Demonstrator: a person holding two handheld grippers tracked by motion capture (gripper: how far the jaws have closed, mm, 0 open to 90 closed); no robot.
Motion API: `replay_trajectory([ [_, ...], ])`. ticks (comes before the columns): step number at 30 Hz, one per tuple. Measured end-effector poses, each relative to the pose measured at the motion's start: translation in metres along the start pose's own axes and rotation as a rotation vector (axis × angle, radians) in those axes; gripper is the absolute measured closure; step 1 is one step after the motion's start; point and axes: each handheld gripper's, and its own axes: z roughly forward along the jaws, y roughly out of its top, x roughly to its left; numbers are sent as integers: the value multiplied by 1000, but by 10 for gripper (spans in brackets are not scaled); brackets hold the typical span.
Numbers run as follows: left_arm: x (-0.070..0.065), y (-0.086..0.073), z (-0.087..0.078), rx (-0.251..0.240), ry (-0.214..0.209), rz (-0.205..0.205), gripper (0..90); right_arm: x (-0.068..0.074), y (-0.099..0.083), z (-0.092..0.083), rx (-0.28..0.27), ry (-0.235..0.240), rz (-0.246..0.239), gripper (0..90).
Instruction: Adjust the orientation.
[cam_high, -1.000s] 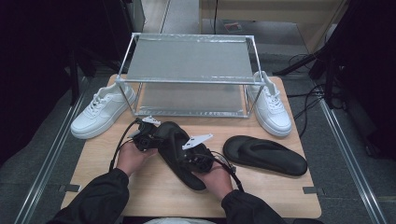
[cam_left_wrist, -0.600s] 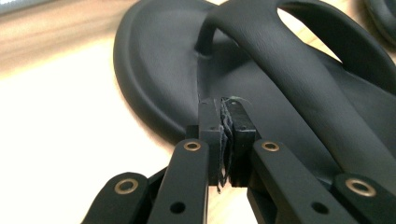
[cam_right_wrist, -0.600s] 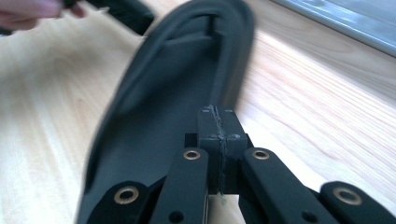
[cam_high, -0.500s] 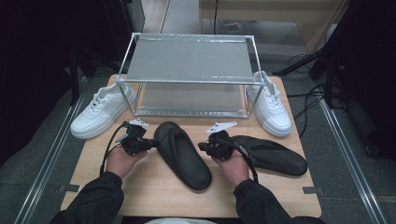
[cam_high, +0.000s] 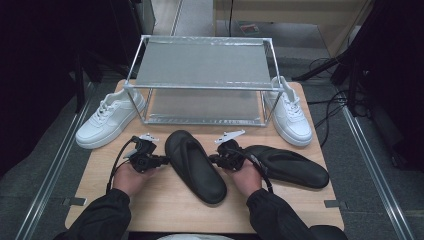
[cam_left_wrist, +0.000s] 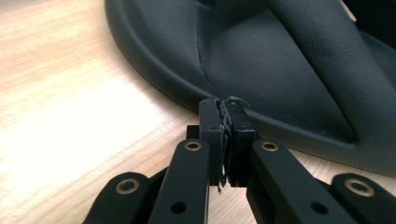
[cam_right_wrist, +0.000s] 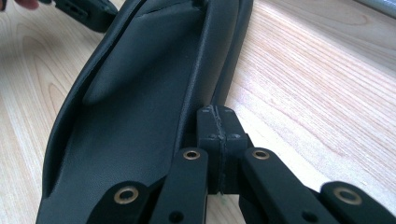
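Note:
A black slipper (cam_high: 195, 167) lies flat on the wooden table (cam_high: 165, 212), toe towards the rack. My left gripper (cam_high: 164, 160) is at its left edge, pointing right, jaws shut. In the left gripper view the shut tips (cam_left_wrist: 226, 109) sit against the slipper's rim (cam_left_wrist: 280, 60) with nothing between them. My right gripper (cam_high: 214, 159) is at the slipper's right edge, pointing left, also shut. In the right gripper view its closed tips (cam_right_wrist: 217, 114) rest beside the slipper's side wall (cam_right_wrist: 140, 107). A second black slipper (cam_high: 287, 165) lies to the right.
A two-shelf metal rack (cam_high: 202, 65) stands at the back of the table. A white sneaker (cam_high: 110, 117) sits at its left and another white sneaker (cam_high: 290, 115) at its right. Cables trail from both grippers over the person's hands.
Both hands were together over the middle slipper a second ago. They have drawn apart to its two sides, and the slipper lies flat between them.

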Motion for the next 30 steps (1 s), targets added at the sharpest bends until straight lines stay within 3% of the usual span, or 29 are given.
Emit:
replay_trajectory([
  [14, 3, 7, 3, 0, -2, 2, 888, 3, -2, -1, 1, 10, 31, 900],
  [19, 8, 13, 7, -16, 14, 3, 882, 10, -3, -1, 3, 1, 2, 900],
  [26, 11, 20, 10, -13, 13, 7, 880, 17, -7, -1, -4, 19, 8, 900],
  [29, 11, 21, 12, -18, 5, -3, 888, 19, -8, -2, -4, 14, -9, 900],
  [30, 12, 23, 14, -27, -4, -15, 894, 22, -9, -2, -4, -3, -35, 900],
])
